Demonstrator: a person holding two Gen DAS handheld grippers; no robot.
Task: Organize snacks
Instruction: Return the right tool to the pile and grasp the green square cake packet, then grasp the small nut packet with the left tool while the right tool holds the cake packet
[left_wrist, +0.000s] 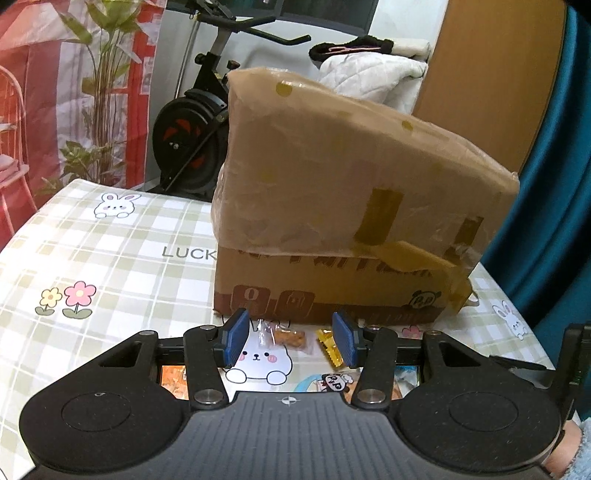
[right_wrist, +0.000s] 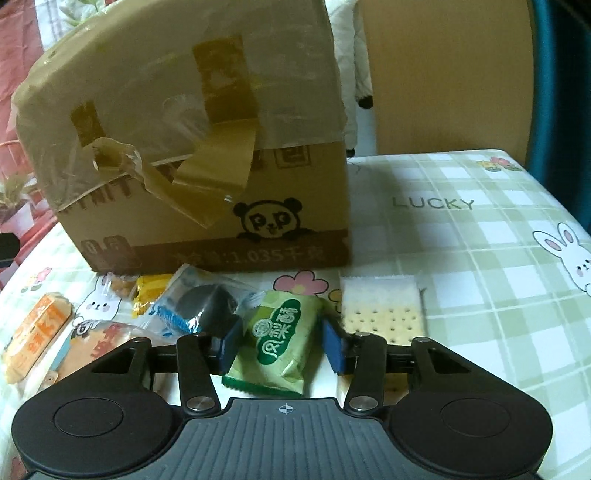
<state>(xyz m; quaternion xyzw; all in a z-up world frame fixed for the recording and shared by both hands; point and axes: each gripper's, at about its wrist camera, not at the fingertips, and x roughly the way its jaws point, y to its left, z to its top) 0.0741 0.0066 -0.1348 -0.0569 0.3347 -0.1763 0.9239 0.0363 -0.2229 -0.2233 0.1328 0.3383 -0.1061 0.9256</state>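
Note:
A taped cardboard box (left_wrist: 343, 206) with a panda print stands on the checked tablecloth; it also shows in the right wrist view (right_wrist: 207, 147). Several wrapped snacks lie in front of it. My left gripper (left_wrist: 290, 341) is open and empty above a small clear packet of brown snack (left_wrist: 290, 338) and a yellow packet (left_wrist: 328, 349). My right gripper (right_wrist: 282, 343) has its blue pads on either side of a green packet (right_wrist: 280, 343); they touch its edges. Beside it lie a blue packet with a dark cake (right_wrist: 199, 306) and a cracker packet (right_wrist: 382, 314).
An orange packet (right_wrist: 35, 339), a cartoon-printed packet (right_wrist: 99, 343) and a yellow packet (right_wrist: 147, 295) lie at the left. An exercise bike (left_wrist: 195, 140) and a plant (left_wrist: 99, 92) stand behind the table. A wooden panel (right_wrist: 443, 74) and teal curtain are at the right.

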